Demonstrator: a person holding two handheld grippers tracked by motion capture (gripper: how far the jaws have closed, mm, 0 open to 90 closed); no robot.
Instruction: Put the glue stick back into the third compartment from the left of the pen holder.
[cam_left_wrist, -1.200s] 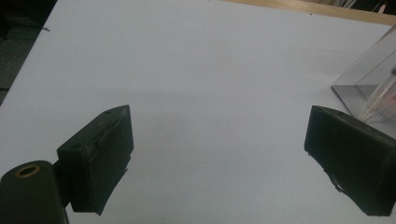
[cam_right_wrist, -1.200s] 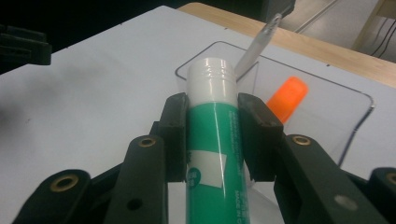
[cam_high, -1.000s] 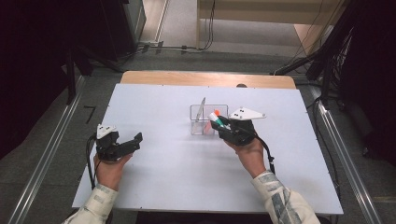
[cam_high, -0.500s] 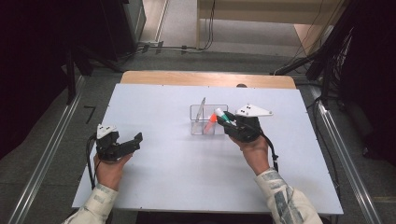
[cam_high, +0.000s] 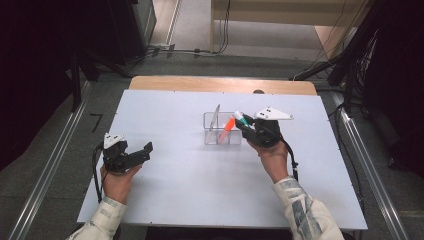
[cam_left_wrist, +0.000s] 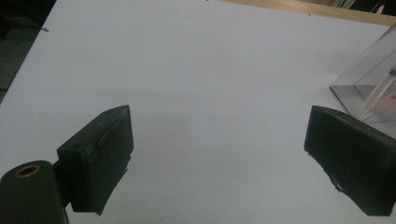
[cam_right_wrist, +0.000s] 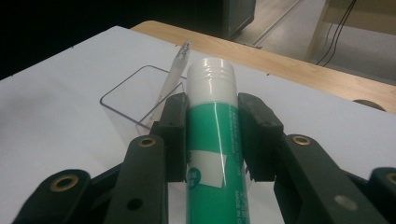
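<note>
The right tool (cam_high: 243, 123) pinches a green glue stick with a white threaded end (cam_right_wrist: 212, 140), its two black jaws pressed against the tube's sides with the white end poking out past the pads. In the high view the stick (cam_high: 242, 119) is held off the surface, slanted, at the right-hand edge of a clear plastic open-topped box (cam_high: 214, 131) that stands near the middle of the white desk (cam_high: 190, 180). Inside that box an orange marker-like stick (cam_high: 227, 125) leans toward the right, and a translucent pen (cam_high: 216, 115) stands tilted against the left part, its tip rising above the rim; the same pen (cam_right_wrist: 175, 74) shows in the right gripper view, just beyond the left jaw, leaning on the box's wall. The left tool (cam_high: 141, 153) is held low over the desk's left part, well apart from the box, its jaws spread wide with only bare desk between them. In the left gripper view the corner of the clear box (cam_left_wrist: 362, 81) sits at the right edge, above the right jaw.
</note>
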